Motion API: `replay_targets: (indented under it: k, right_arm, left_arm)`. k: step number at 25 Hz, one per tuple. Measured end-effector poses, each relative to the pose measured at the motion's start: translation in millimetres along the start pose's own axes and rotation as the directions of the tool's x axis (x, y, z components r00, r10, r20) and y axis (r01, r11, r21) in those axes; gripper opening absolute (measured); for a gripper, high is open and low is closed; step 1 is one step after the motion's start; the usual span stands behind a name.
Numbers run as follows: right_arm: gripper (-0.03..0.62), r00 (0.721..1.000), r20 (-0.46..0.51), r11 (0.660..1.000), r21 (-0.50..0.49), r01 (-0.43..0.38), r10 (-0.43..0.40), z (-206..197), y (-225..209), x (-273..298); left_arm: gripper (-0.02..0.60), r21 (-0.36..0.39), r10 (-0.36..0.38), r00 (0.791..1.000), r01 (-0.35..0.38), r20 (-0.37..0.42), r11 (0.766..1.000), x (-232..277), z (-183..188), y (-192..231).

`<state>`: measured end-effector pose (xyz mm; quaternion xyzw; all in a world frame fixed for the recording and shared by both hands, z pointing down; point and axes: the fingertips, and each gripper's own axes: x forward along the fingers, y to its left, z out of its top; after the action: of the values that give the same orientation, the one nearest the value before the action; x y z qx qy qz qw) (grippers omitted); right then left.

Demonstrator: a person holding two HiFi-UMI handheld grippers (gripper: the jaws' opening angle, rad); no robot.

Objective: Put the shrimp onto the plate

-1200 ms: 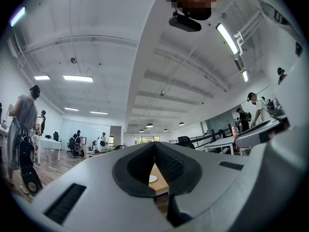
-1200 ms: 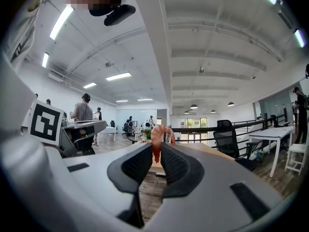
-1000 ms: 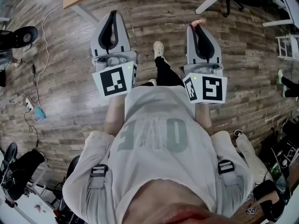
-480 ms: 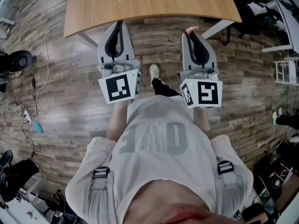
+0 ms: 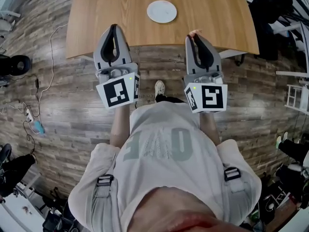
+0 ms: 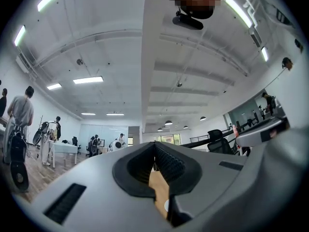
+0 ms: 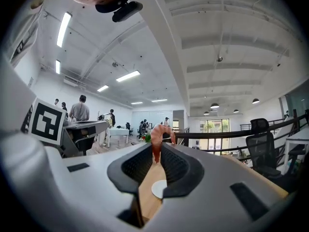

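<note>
A pink shrimp (image 5: 195, 32) sticks out of the tips of my right gripper (image 5: 195, 36), which is shut on it at the near edge of the wooden table (image 5: 106, 8). In the right gripper view the shrimp (image 7: 159, 135) curls above the pinched tips of the right gripper (image 7: 157, 152), with the white plate (image 7: 158, 188) seen through the gap lower down. The plate (image 5: 161, 11) lies empty on the table, ahead and between both grippers. My left gripper (image 5: 114, 29) is shut on nothing at the same table edge; its tips (image 6: 155, 147) meet.
The table stands on a wood-plank floor (image 5: 72, 115). Cables and a power strip (image 5: 30, 114) lie on the floor at left, chairs and racks (image 5: 289, 13) at right. People and desks stand far off in the room (image 7: 79, 111).
The table and plate have come into view and closer as the person walked forward. Both grippers went from over bare floor to the table's near edge, the shrimp still in the right one.
</note>
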<state>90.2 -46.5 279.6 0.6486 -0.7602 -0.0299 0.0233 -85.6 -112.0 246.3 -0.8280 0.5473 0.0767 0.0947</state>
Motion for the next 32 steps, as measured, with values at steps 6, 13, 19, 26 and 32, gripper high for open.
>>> replay_targets:
  k: [6, 13, 19, 26, 32]
  right_arm:
    - [0.06, 0.999, -0.027, 0.999, 0.04, -0.033, 0.034, -15.4, -29.2, 42.5]
    - [0.06, 0.997, -0.047, 0.994, 0.092, -0.056, 0.061, -21.3, -55.7, 66.1]
    - [0.06, 0.996, -0.042, 0.991, 0.118, -0.069, 0.074, -26.6, -53.3, 77.6]
    - [0.06, 0.998, -0.032, 0.994, 0.102, -0.047, 0.05, -25.7, -51.3, 92.4]
    - [0.06, 0.999, -0.032, 0.998, 0.055, -0.012, 0.013, -23.9, -68.1, 116.5]
  left_arm:
    - [0.009, 0.032, 0.011, 1.0, -0.01, -0.028, 0.999, 43.5, -12.2, -8.8]
    - [0.009, 0.064, 0.008, 0.998, -0.003, -0.067, 0.998, 71.0, -13.2, -28.8]
    - [0.009, 0.089, 0.004, 0.995, 0.005, -0.096, 0.996, 72.3, -13.8, -28.6]
    - [0.009, 0.084, -0.035, 0.998, 0.039, -0.048, 0.996, 88.9, -9.9, -26.3]
    - [0.011, 0.051, -0.084, 0.996, 0.084, 0.003, 0.995, 134.9, -14.2, -29.4]
